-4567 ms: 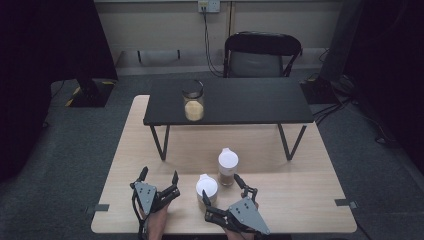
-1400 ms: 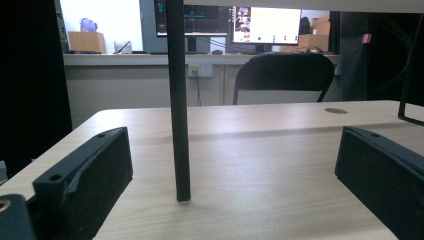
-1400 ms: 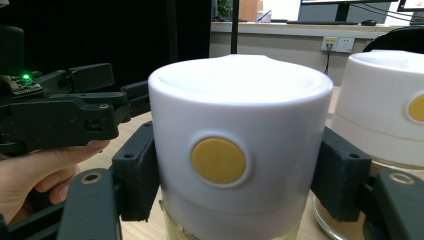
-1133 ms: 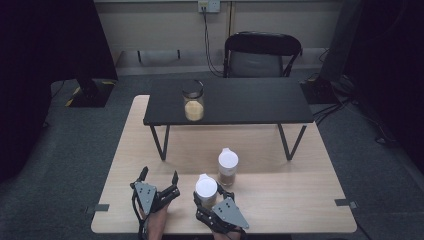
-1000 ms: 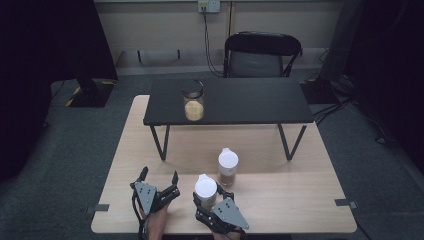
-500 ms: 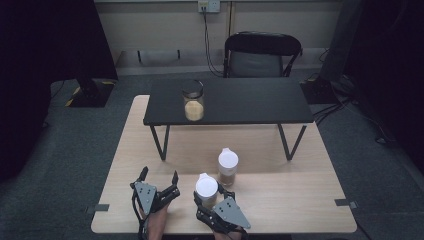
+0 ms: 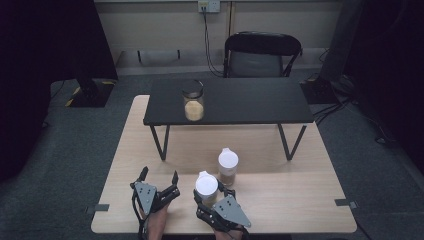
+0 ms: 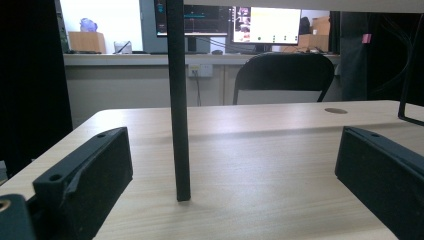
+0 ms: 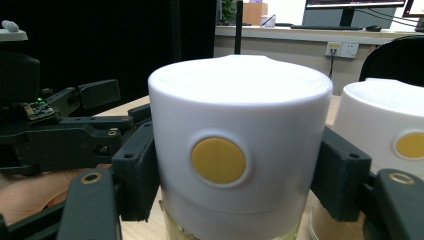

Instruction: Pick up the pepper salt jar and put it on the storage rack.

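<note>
A jar with a white lid (image 7: 206,186) stands near the front edge of the wooden table (image 7: 300,200). My right gripper (image 7: 206,196) is shut on it from the near side. In the right gripper view the black jaws press on both sides of the jar (image 9: 240,150), just under its lid with a yellow dot. A second white-lidded jar (image 7: 228,165) (image 9: 385,135) stands just behind and to its right. My left gripper (image 7: 159,175) rests on the table to the left, open with nothing between its fingers (image 8: 90,170).
A low black table (image 7: 240,100) stands on the far half of the wooden table, with a glass jar of tan filling (image 7: 193,102) on it. One of its legs (image 8: 178,100) rises just ahead of the left gripper. A black chair (image 7: 260,55) stands behind.
Since the earliest frame my right gripper has shifted left and closed on the near jar. Over the last second nothing has visibly moved.
</note>
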Demonstrator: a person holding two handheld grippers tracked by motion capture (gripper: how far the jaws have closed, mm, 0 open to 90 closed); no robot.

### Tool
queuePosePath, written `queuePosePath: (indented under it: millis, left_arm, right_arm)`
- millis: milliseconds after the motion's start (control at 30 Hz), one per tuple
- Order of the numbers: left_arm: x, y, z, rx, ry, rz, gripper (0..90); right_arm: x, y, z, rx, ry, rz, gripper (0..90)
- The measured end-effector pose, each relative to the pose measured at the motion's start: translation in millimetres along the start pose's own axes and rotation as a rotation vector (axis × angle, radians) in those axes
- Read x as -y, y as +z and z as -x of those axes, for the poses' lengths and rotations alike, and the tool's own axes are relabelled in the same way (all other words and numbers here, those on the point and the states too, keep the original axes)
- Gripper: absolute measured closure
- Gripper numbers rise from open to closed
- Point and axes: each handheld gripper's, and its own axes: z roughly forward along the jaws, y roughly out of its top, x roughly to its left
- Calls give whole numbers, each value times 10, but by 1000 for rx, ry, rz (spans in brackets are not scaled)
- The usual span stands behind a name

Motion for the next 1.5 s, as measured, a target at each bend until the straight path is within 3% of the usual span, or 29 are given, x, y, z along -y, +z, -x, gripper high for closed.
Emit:
queuePosePath:
  millis: [633,1500]
  left_arm:
    - [0,0,0,0,0,0,15]
    - [0,-1,0,0,0,-1,15]
  right_arm:
    - [-185,30,52,-4,4,4,301]
    - [-539,127,102,-33,-26,-15,301]
